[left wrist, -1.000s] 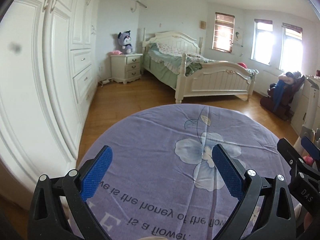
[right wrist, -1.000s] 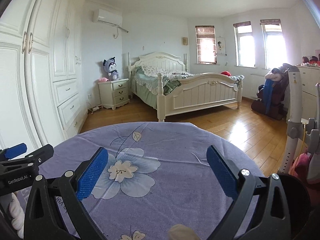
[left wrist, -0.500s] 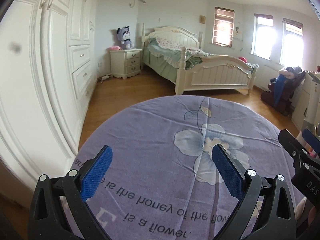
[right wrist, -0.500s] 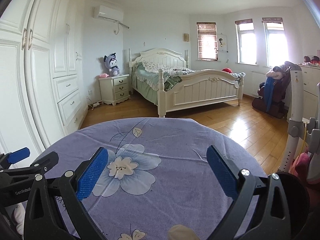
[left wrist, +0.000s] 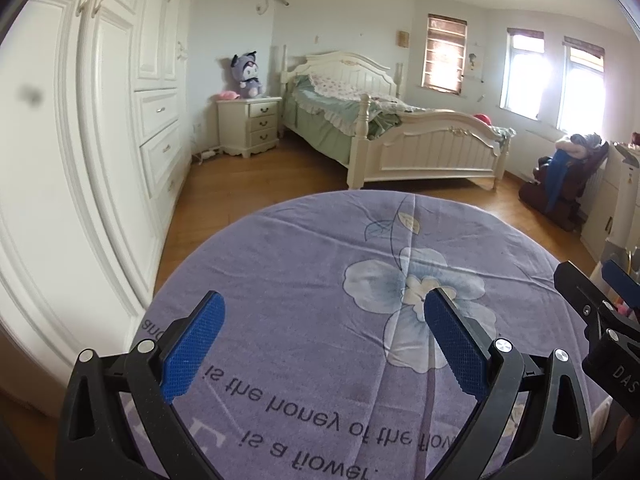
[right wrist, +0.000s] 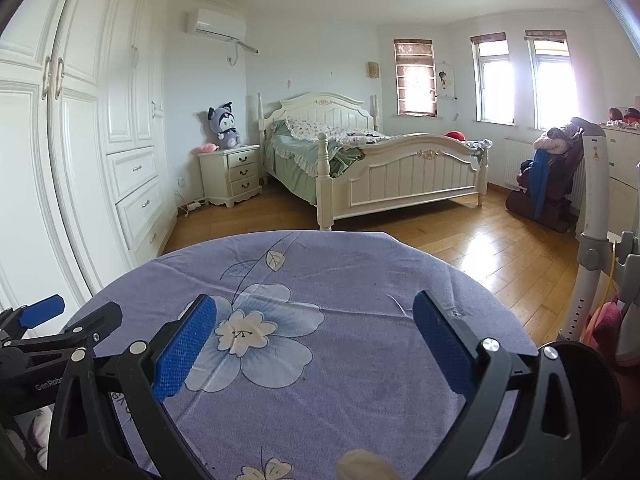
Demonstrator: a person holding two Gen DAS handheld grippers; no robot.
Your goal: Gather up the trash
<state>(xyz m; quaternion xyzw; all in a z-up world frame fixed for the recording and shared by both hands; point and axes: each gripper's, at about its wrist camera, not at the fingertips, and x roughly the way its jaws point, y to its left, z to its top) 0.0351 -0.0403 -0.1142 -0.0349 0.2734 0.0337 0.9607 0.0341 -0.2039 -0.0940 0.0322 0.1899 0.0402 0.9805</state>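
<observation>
Above the round table (left wrist: 304,264) draped in soft, creased purple floral cloth, the left gripper (left wrist: 324,320) and right gripper (right wrist: 314,322) hover side by side, ribbed blue pads spread wide, empty, both pointing bedward; which item is trash I cannot tell.

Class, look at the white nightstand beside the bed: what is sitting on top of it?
On the nightstand sits a purple plush toy with a small pink item beside it. Anything behind the plush is hidden, and the drawers are shut.
</observation>
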